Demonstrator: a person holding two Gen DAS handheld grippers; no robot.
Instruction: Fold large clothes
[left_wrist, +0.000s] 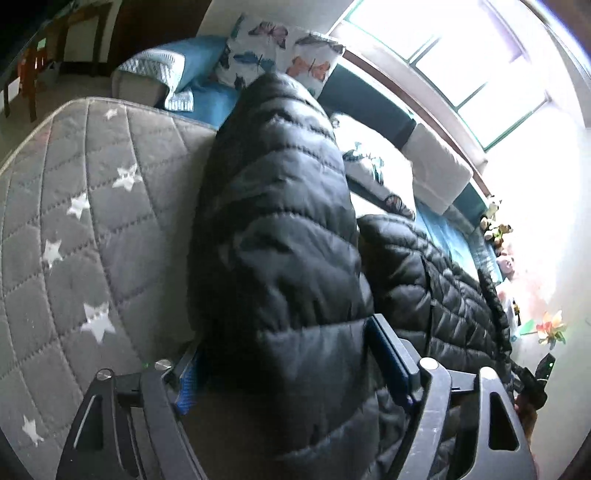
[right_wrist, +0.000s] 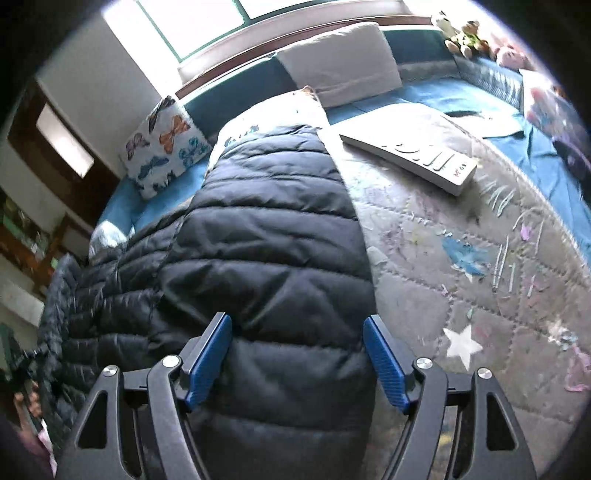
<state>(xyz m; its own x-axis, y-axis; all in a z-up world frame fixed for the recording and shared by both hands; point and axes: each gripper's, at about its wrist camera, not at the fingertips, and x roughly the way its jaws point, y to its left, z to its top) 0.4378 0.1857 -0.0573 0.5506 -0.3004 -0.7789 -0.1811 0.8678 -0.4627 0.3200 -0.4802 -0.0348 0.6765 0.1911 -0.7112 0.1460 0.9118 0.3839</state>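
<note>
A black quilted puffer jacket (left_wrist: 280, 229) lies on a grey star-patterned quilt (left_wrist: 85, 206). In the left wrist view one padded part stands between the open fingers of my left gripper (left_wrist: 288, 354), bulging over the left blue pad (left_wrist: 186, 384); more of the jacket (left_wrist: 443, 295) spreads to the right. In the right wrist view the jacket (right_wrist: 258, 243) runs away from my right gripper (right_wrist: 297, 354), whose blue pads (right_wrist: 208, 358) stand wide apart on either side of the folded sleeve or panel, not pinching it.
The quilt (right_wrist: 461, 258) covers a bed with a blue sheet (right_wrist: 424, 96). A butterfly pillow (right_wrist: 162, 144), a white pillow (right_wrist: 340, 62) and a white flat box (right_wrist: 410, 155) lie beyond. Stuffed toys (right_wrist: 461, 33) sit by the window. Paper scraps litter the quilt at right.
</note>
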